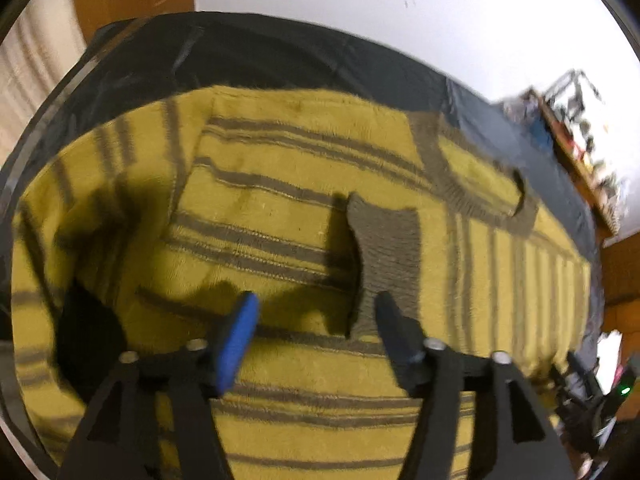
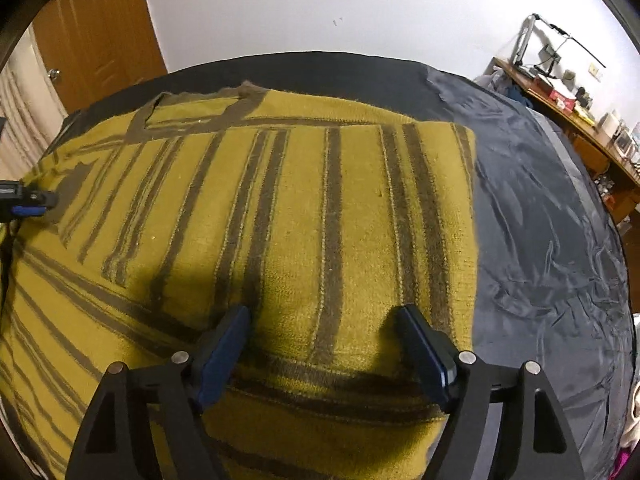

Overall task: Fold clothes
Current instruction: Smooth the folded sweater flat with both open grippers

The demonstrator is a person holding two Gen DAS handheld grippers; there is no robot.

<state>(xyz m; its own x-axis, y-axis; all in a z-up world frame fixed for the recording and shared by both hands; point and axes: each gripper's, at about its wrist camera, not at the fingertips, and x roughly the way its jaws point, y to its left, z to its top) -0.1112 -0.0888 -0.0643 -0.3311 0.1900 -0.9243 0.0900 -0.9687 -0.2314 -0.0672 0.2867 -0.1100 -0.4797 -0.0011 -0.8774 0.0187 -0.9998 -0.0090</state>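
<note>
- Your sweater [image 1: 304, 216] lies spread flat on a dark sheet [image 2: 532, 208]; it is mustard yellow with grey-brown stripes
- One sleeve is folded in across the body, and its grey ribbed cuff [image 1: 386, 256] rests near the middle of the sweater
- The grey neckband [image 1: 480, 204] curves at the right of the cuff in your left wrist view
- Your left claw [image 1: 316, 312] stands spread just over the sweater, with nothing pinched between its blue pads [image 1: 240, 336]; its right tip is at the lower edge of the cuff
- Your right claw [image 2: 322, 320] is spread too, over the folded edge of the sweater near its right side, and holds nothing
- In the right wrist view your left claw [image 2: 28, 200] shows at the far left edge, over the sweater
- Behind the sheet are a white wall [image 2: 320, 4] and a brown wooden door [image 2: 96, 36]
- A cluttered desk [image 2: 576, 120] stands along the wall at the right, well apart from the sweater
</note>
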